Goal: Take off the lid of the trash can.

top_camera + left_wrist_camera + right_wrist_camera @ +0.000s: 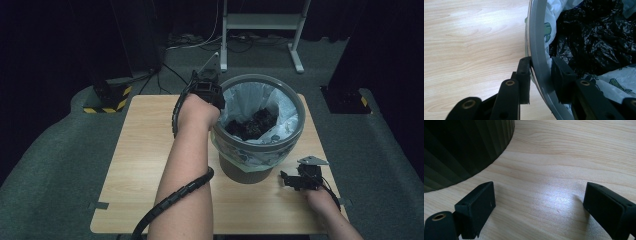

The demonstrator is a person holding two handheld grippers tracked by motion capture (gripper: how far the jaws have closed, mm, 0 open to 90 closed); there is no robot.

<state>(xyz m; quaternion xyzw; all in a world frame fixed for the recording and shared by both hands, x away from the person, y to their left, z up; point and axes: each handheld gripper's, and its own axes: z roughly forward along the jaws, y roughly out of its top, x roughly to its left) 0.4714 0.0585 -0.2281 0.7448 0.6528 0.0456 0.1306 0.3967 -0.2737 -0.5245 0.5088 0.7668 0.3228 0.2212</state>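
A grey bin [294,101] with a white printed liner [248,94] stands right of centre on the wooden table [145,150]. Crumpled black plastic [252,125] lies inside it. My left gripper [216,99] is at the bin's left rim. In the left gripper view its jaws straddle the grey rim [537,37], one outside and one inside, and my left gripper [540,75] is shut on that rim, beside the black plastic [594,37]. My right gripper [287,181] rests low on the table right of the bin's base, open [539,195] with bare wood between its jaws. The bin's dark ribbed wall [461,145] is to its left.
The table's front edge lies close under the right hand, and its right edge [330,165] is near. Behind the table stands a white metal frame [260,22] with cables on the floor. Yellow-and-black striped stand bases [107,97] sit at the back left and back right.
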